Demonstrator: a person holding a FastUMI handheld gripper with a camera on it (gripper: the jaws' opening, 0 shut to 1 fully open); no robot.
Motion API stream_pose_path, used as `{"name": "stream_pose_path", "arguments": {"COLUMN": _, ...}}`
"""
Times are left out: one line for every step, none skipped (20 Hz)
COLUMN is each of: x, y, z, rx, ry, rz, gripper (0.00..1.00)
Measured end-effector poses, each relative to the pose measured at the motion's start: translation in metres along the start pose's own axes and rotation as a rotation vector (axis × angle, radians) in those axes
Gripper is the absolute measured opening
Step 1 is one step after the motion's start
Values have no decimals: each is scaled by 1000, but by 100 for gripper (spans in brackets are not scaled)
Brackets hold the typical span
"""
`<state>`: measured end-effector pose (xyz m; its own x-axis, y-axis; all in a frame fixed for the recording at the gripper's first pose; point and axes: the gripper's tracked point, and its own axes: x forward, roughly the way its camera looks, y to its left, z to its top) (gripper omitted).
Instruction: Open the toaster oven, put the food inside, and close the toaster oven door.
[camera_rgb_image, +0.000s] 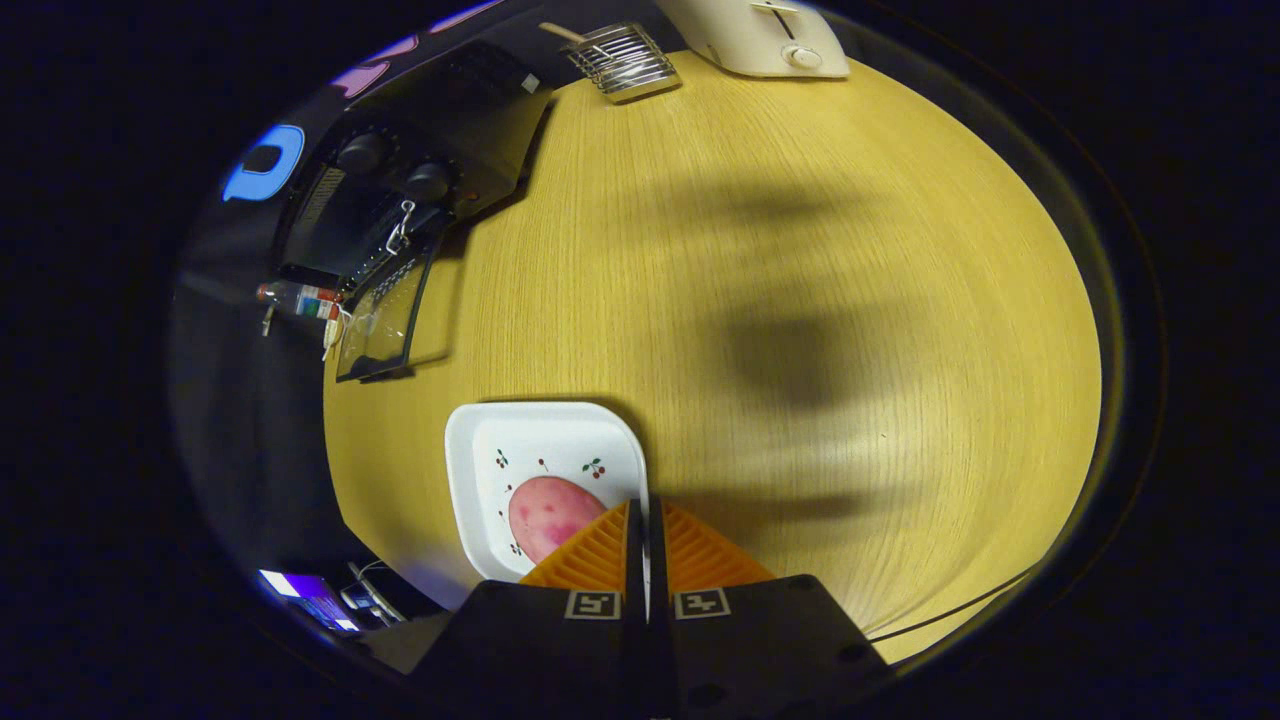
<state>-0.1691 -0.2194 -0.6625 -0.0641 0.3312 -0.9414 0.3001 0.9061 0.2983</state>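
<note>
A black toaster oven with two knobs stands at the far left corner of the wooden table. Its glass door hangs open, folded down toward the table. A white square plate with small cherry prints lies just ahead of my fingers, and a pink, speckled piece of food rests on it. My gripper is shut on the plate's near rim, a thin white strip of which shows between the two fingers. Part of the plate and of the food is hidden behind the left finger.
A metal wire holder and a white pop-up toaster stand along the table's far edge. A small bottle lies by the oven door, past the table's left edge. A dark shadow falls across the bare middle of the table.
</note>
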Motion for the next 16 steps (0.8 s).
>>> {"name": "stream_pose_path", "arguments": {"x": 0, "y": 1, "z": -1, "rx": 15, "ry": 4, "rz": 23, "gripper": 5}}
{"name": "stream_pose_path", "arguments": {"x": 2, "y": 2, "z": -1, "rx": 25, "ry": 10, "rz": 50, "gripper": 5}}
{"name": "stream_pose_path", "arguments": {"x": 0, "y": 2, "z": -4, "rx": 41, "ry": 23, "rz": 77, "gripper": 5}}
{"name": "stream_pose_path", "arguments": {"x": 0, "y": 4, "z": -7, "rx": 59, "ry": 40, "rz": 106, "gripper": 5}}
{"name": "stream_pose_path", "arguments": {"x": 1, "y": 5, "z": -10, "rx": 78, "ry": 55, "rz": 135, "gripper": 5}}
{"name": "stream_pose_path", "arguments": {"x": 1, "y": 8, "z": -13, "rx": 102, "ry": 68, "rz": 164, "gripper": 5}}
{"name": "stream_pose_path", "arguments": {"x": 1, "y": 10, "z": -16, "rx": 132, "ry": 73, "rz": 198, "gripper": 5}}
{"name": "stream_pose_path", "arguments": {"x": -1, "y": 13, "z": -16, "rx": 166, "ry": 69, "rz": 229, "gripper": 5}}
{"name": "stream_pose_path", "arguments": {"x": -3, "y": 17, "z": -16, "rx": 199, "ry": 61, "rz": 257, "gripper": 5}}
{"name": "stream_pose_path", "arguments": {"x": -6, "y": 19, "z": -16, "rx": 234, "ry": 49, "rz": 277, "gripper": 5}}
{"name": "stream_pose_path", "arguments": {"x": -10, "y": 22, "z": -15, "rx": 263, "ry": 32, "rz": 300, "gripper": 5}}
{"name": "stream_pose_path", "arguments": {"x": -14, "y": 27, "z": -16, "rx": 287, "ry": 18, "rz": 322, "gripper": 5}}
{"name": "stream_pose_path", "arguments": {"x": -21, "y": 34, "z": -17, "rx": 310, "ry": 2, "rz": 341, "gripper": 5}}
{"name": "stream_pose_path", "arguments": {"x": -27, "y": 40, "z": -19, "rx": 328, "ry": -17, "rz": 358, "gripper": 5}}
{"name": "stream_pose_path", "arguments": {"x": -34, "y": 47, "z": -19, "rx": 349, "ry": -32, "rz": 376, "gripper": 5}}
{"name": "stream_pose_path", "arguments": {"x": -39, "y": 57, "z": -19, "rx": 378, "ry": -54, "rz": 393, "gripper": 5}}
